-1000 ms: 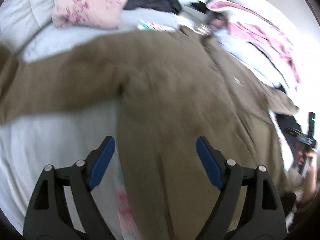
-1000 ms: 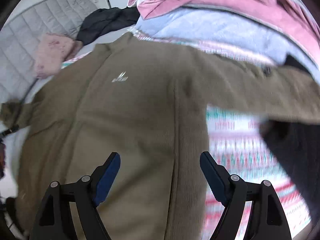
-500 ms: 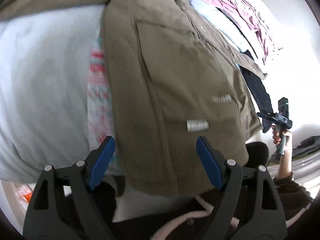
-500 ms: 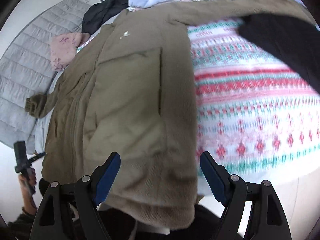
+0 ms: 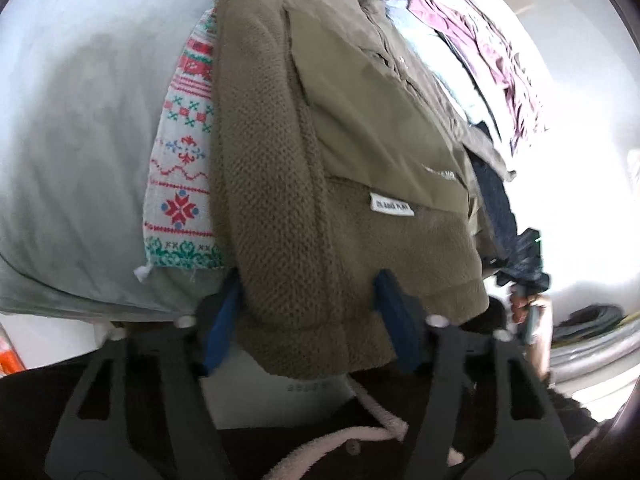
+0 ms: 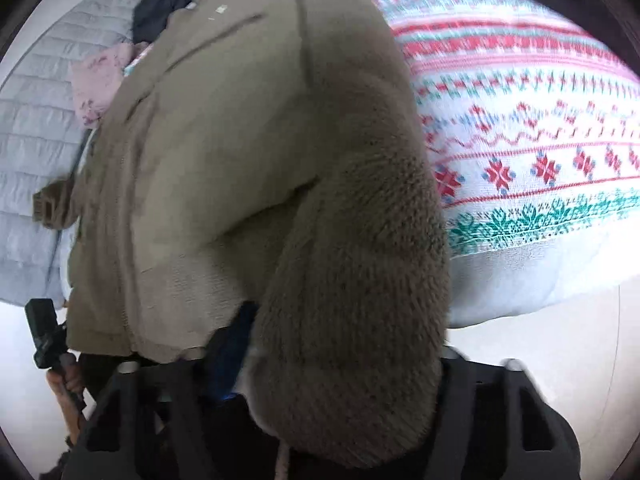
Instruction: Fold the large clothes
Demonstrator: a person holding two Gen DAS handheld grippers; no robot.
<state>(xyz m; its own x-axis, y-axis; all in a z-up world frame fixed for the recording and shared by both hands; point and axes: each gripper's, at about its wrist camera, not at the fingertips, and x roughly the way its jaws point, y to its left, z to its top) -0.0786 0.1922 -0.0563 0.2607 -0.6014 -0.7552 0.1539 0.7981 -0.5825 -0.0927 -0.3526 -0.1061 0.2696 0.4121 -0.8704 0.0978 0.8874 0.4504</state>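
In the right wrist view the right gripper (image 6: 320, 360) is mostly hidden: the thick hem of the olive fleece jacket (image 6: 256, 168) bulges over it, only one blue pad (image 6: 232, 356) shows, and the other finger is behind the cloth. So I cannot tell if this gripper is clenched on the hem or only pushed under it. Both views are a little blurred, and the far end of the jacket with its collar is cut off at the top.

In the left wrist view the left gripper (image 5: 312, 320) has its blue pads (image 5: 394, 316) wide apart, one on each side of the hanging jacket (image 5: 320, 152) hem. The fingers are spread and do not pinch the cloth. The jacket lies flat along the bed, and its near hem hangs over the near edge of the mattress.

Under the jacket lies a white knitted blanket (image 5: 180, 168) with red and green patterns, and under that a pale grey sheet (image 5: 72, 128). To the right are a dark blue garment (image 5: 496, 208) and, farther away, pink clothes (image 5: 492, 40). In the right wrist view a pink pillow (image 6: 100, 80) and a grey quilted cover (image 6: 36, 128) are on the left.

The jacket body is rough pile fleece, with a smoother woven panel and a small white label (image 5: 391, 207).
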